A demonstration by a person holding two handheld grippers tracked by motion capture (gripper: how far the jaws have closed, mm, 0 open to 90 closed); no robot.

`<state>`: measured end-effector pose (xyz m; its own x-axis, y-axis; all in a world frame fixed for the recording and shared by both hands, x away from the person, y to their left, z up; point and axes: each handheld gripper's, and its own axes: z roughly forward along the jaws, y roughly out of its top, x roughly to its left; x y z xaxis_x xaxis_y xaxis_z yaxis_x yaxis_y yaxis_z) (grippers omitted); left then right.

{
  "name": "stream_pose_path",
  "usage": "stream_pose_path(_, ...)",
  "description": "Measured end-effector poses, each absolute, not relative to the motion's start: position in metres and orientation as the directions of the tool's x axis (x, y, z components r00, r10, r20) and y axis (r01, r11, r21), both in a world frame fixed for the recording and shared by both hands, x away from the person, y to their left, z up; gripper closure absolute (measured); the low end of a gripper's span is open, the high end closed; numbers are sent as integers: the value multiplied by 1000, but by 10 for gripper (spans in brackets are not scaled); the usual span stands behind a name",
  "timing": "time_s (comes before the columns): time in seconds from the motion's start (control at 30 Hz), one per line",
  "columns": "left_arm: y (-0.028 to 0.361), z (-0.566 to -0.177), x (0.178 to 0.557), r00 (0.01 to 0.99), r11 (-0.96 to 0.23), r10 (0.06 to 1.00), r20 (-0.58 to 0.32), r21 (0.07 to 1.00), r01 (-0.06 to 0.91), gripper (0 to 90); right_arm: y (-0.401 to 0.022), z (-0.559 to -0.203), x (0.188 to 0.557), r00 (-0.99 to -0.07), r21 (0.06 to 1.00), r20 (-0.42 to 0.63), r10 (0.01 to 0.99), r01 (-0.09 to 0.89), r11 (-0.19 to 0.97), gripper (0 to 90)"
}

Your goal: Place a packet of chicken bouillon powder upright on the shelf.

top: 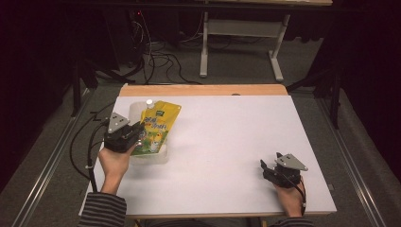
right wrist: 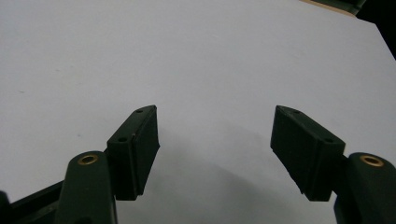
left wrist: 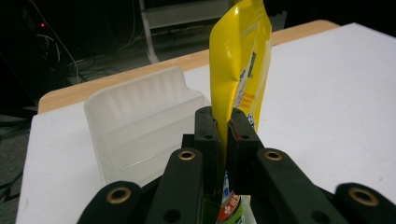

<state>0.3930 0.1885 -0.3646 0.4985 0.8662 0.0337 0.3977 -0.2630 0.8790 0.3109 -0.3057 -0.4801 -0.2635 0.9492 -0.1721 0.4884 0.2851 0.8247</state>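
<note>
– What's hard to see?
– The yellow pouch (left wrist: 240, 60) – its foot is hidden by the left gripper (left wrist: 223, 140), whose jaws pinch it over the clear plastic tub (left wrist: 140, 126).
– Any writing?
– Green and blue print, too blurred to read.
– The right gripper (right wrist: 215, 140)?
– Jaws wide, holding nothing, above the white table (right wrist: 140, 56).

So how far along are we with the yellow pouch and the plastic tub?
Done: the left gripper is shut on the yellow pouch. In hand: the pouch is held over the clear plastic tub. Left: set it fully inside and let go. The right gripper rests open on the table.
</note>
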Motion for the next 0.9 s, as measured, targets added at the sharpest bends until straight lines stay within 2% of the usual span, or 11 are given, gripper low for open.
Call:
stream_pose_path(0.2, 187, -363, 396, 471, -256, 881, 36, 875, 410, 875, -306, -480, 311, -264, 822, -174, 949, 492, 287, 329)
stream_pose_path(0.3, 188, -367, 403, 448, -183, 894, -16, 899, 397, 889, -306, -480, 311, -264, 822, -174, 949, 491, 287, 329)
stream_pose_path(0.37, 186, -368, 404, 442, -170, 897, -18, 909, 382, 890, -306, -480, 311, -264, 823, -175, 948, 490, 289, 329)
stream_pose_path(0.47, 179, -373, 404, 414, -174, 910, 19, 924, 340, 888, -306, -480, 311, -266, 823, -177, 948, 489, 290, 329)
stream_pose_path(0.67, 185, -380, 395, 417, -163, 909, 4, 925, 344, 870, -306, -480, 311, -261, 825, -168, 951, 490, 280, 329)
stream_pose_path(0.8, 190, -379, 383, 432, -220, 901, 51, 910, 352, 858, -306, -480, 311, -266, 822, -178, 948, 490, 292, 329)
stream_pose_path(0.9, 191, -379, 380, 439, -229, 897, 53, 905, 358, 856, -306, -480, 311, -265, 821, -180, 947, 490, 293, 329)
